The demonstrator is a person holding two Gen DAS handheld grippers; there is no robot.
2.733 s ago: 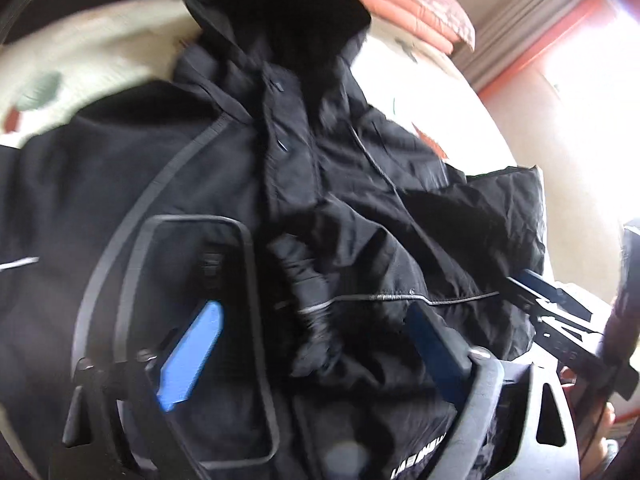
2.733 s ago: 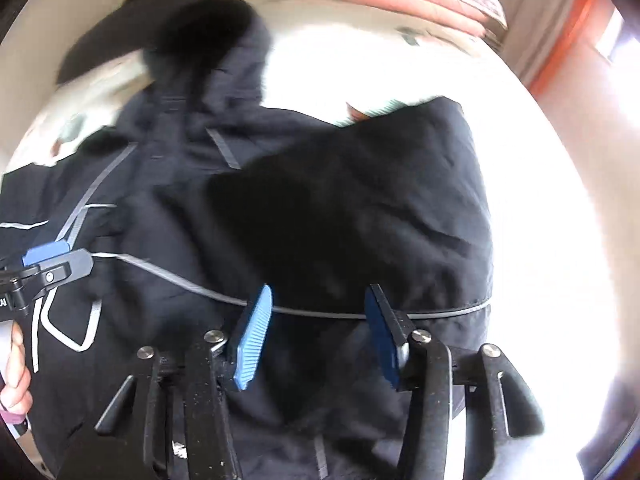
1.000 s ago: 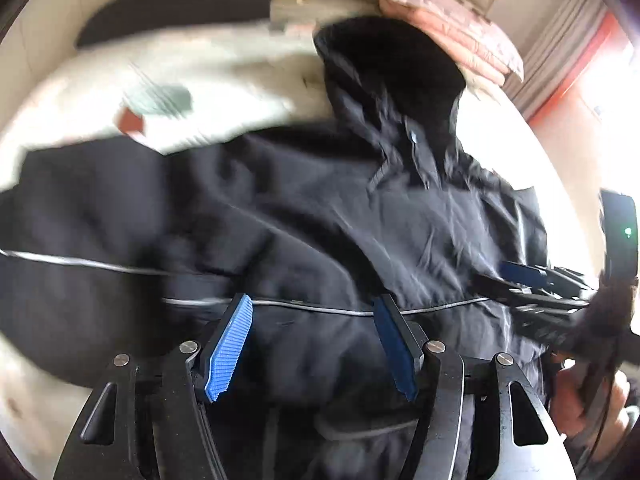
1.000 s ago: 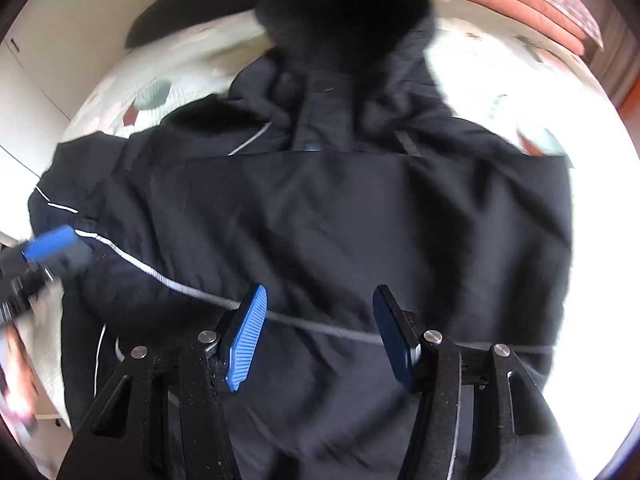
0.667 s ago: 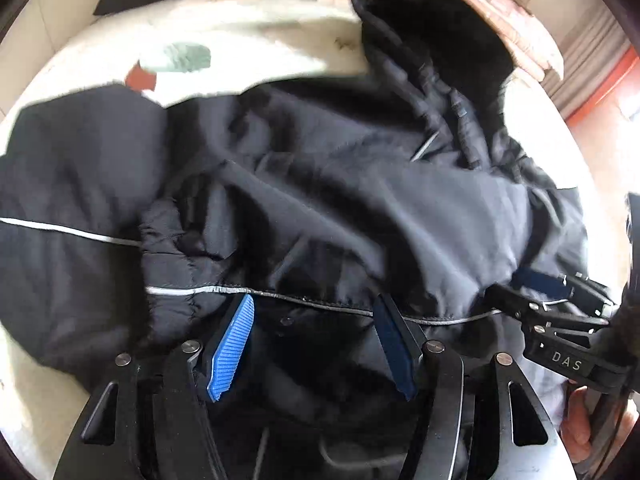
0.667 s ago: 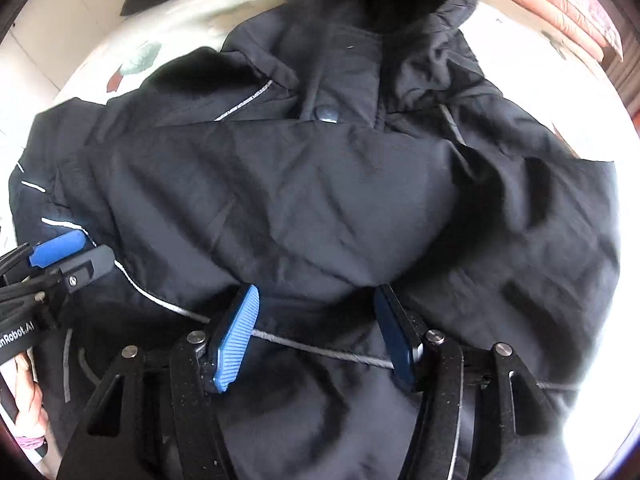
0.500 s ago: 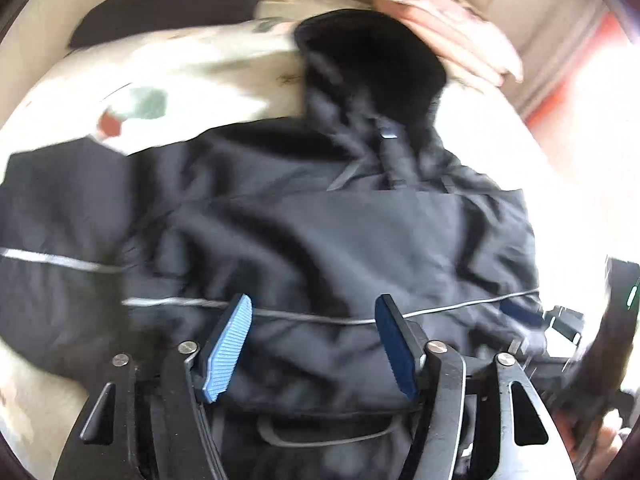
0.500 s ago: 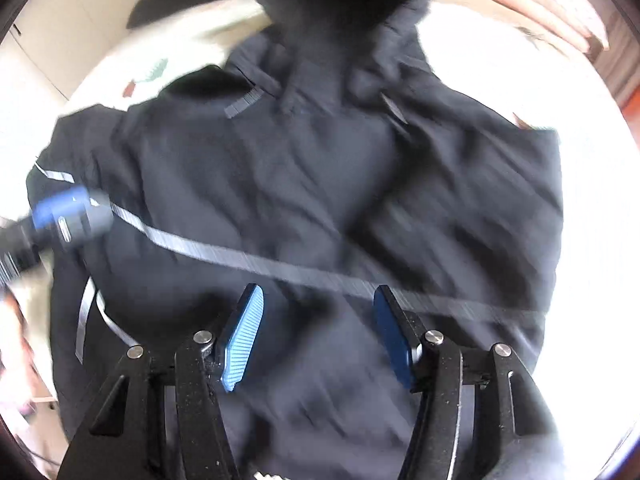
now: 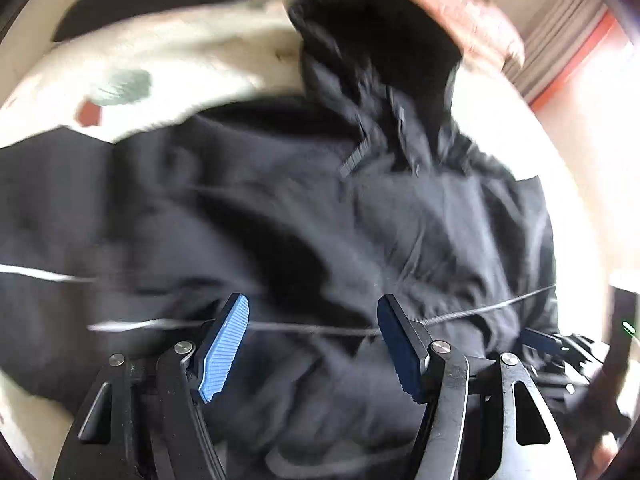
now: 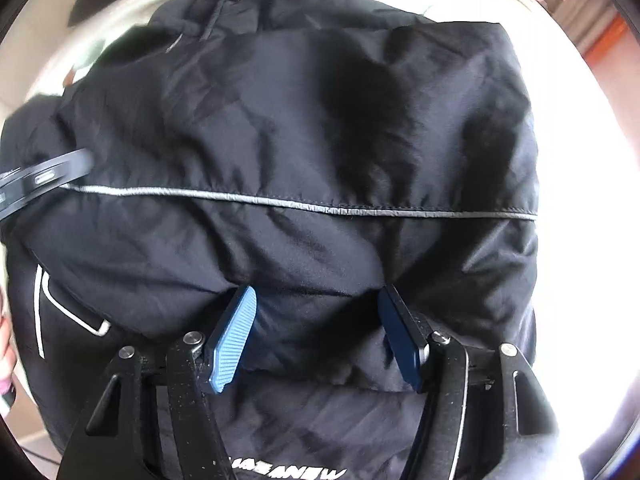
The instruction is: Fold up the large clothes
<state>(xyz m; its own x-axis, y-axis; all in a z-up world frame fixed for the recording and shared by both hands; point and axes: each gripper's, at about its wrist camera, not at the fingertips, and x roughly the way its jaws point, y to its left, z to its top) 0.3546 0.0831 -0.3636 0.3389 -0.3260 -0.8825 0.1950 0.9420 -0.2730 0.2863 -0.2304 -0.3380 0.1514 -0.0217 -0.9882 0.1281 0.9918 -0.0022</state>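
**Jacket spread on the bed, both sets of jaws wide above it**

Jacket [image 10: 304, 128], black and hooded, lies across the patterned bed cover [image 9: 160, 64] with its hood [image 9: 372, 36] toward the pink pillows [image 9: 452, 8] at the far end. A thin silver piping line [image 10: 280, 202] runs across the garment from side to side.

From my right gripper [image 10: 316, 332], which looks nearly straight down, a puffed fold of the jacket bulges up between the blue pads [image 10: 234, 340]. The jaws there are opening, and I see the fabric lying between them rather than pinched; the pads stand well apart on either side of it. White lettering on the cloth shows at the bottom edge of that view.

My left gripper [image 9: 312, 344] sits over the lower part of the jacket, tilted toward the hood. Its jaws stand wide, with the piping crossing the gap beyond the tips and nothing pressed between them. This view is blurred, so finer detail of the cloth is lost.

The right gripper's dark frame shows at the right edge of the left view, close over the jacket's side.
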